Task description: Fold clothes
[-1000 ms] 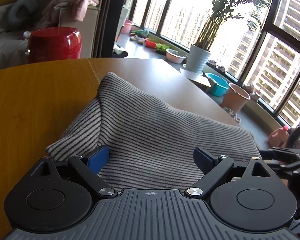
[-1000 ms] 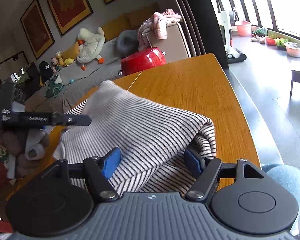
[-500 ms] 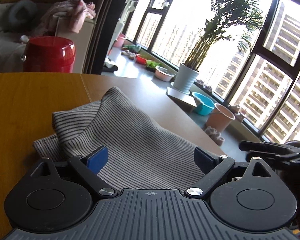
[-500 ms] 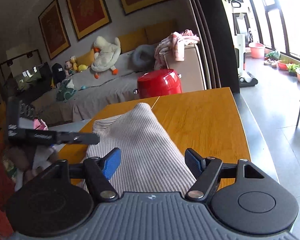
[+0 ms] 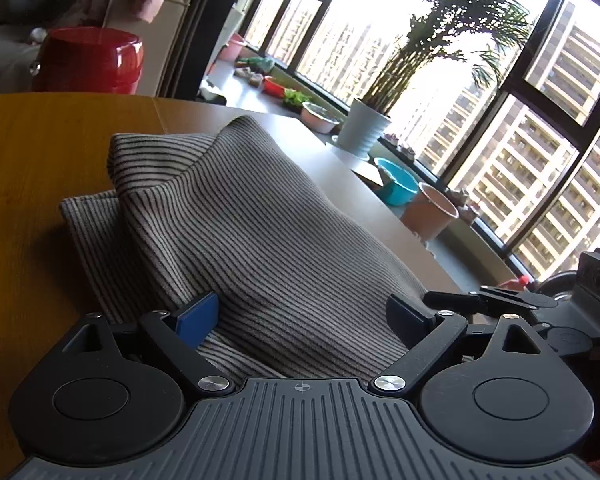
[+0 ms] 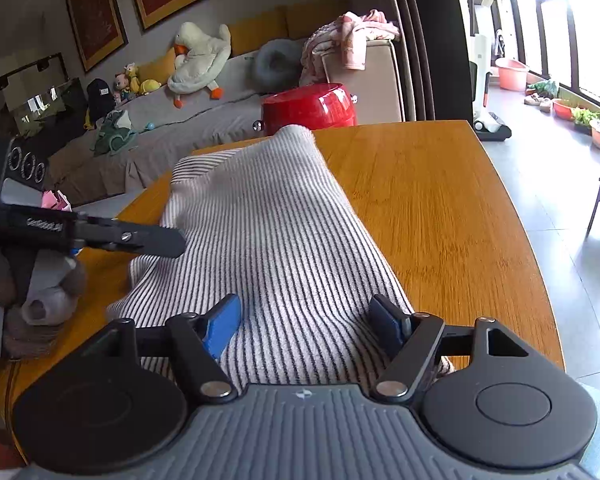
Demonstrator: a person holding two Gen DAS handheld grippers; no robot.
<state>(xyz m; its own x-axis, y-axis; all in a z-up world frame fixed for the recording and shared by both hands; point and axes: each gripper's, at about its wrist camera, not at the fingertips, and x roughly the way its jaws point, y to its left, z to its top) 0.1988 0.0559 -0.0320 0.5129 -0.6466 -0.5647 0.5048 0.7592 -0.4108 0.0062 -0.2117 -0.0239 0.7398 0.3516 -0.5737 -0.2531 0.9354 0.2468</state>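
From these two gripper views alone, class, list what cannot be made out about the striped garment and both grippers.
- Striped garment: its near edge is hidden under the left gripper body in the left wrist view, and under the right gripper body in the right wrist view.
- Garment type: folds hide any sleeves or collar.
- Table: its near edge is hidden by the gripper body.

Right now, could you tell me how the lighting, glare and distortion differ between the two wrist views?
Left wrist view: the windows blow out white, leaving the striped garment dim and backlit, and the frames bow from the fisheye. Right wrist view: light is even, the stripes read crisply, the wooden table has a soft sheen, and its edge curves.
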